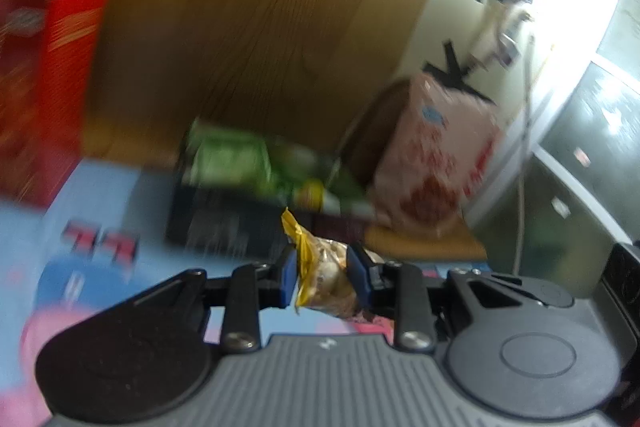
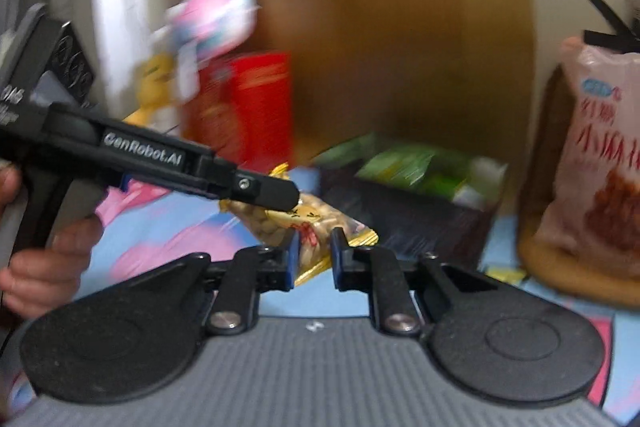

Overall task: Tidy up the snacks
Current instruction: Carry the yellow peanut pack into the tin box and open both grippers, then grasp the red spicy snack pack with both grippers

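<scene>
both grippers clamp one clear, gold-edged packet of nuts point(image 2: 304, 223) held above a blue and pink patterned surface point(image 1: 24, 227). the left gripper point(image 1: 324, 273) has its blue pads narrowed onto one end of the packet; the right gripper point(image 2: 314, 253) pinches the other end, jaws nearly together. a hand point(image 2: 48, 267) grips the left tool's handle. behind the packet stands a dark crate point(image 2: 420, 211) holding green packets point(image 2: 412, 167); a red box point(image 2: 244, 111) stands to its left, a pink snack bag point(image 2: 600, 163) on a wooden stool point(image 2: 560, 279) to its right
</scene>
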`<state>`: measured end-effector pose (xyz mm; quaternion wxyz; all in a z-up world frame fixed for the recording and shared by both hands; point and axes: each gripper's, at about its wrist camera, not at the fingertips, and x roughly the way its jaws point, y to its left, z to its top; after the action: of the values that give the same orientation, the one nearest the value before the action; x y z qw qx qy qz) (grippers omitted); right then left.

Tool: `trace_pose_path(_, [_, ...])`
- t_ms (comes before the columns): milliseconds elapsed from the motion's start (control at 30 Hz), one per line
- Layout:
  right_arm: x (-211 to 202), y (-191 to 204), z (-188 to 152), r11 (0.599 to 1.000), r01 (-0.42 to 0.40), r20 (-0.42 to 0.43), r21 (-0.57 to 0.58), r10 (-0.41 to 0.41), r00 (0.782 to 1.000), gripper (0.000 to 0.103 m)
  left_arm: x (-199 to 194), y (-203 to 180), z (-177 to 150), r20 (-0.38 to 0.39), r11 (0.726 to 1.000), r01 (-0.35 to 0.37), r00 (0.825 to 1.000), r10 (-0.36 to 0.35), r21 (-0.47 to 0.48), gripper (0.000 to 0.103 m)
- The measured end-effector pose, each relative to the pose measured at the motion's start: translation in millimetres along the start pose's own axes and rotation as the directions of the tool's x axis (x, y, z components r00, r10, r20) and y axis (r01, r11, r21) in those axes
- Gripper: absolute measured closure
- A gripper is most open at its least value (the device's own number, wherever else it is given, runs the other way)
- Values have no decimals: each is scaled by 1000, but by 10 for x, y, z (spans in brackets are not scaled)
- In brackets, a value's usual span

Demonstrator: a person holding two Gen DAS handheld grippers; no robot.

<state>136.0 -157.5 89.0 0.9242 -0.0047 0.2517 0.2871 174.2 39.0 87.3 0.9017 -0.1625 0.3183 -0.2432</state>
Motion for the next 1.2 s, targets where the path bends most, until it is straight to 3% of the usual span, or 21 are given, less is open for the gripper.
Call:
trace_pose_path(167, [512,-492,340,994,111,3,-1,-111,994,83,749,91,466,4,999,-48,999,48,-11,75])
trace_pose_path(267, [725,-684,323,980,197,6,1,-197,980,79,1015,118,468,-13,993,-122,992,122,7,73])
trace_pose_path(333, [748,-802,284,974,223,-11,48,-223,975,78,989,118,399,-12,992,-122,992,123,26,72])
trace_pose_path(533, [-23,-868,-143,961,161,13,225,-168,986,76,246,68,6,42,998,-36,999,34,52,71])
trace_pose_path(700, [-575,-741,-833,927,103,-73,361,-82,994,73,-5,-27,-687,-120,998,63,991,-62,7,71])
trace_pose_path(867, [-654,-407,-1190,914,97,-97,393,-64,993,73,33,-44,-1209,-237,993,72,967,-93,-96,73])
trace_pose_path(1100, [-520,230,-1164,935,-31,-93,353,68,993,71,-322,71,-1385,-196,993,11,980,-33,-114,80])
trace_pose_path(1200, [-527,410,-1171,928,-125,-95,350,168,981,71,-512,248,-1418,-176,988,12,984,-39,-155,83])
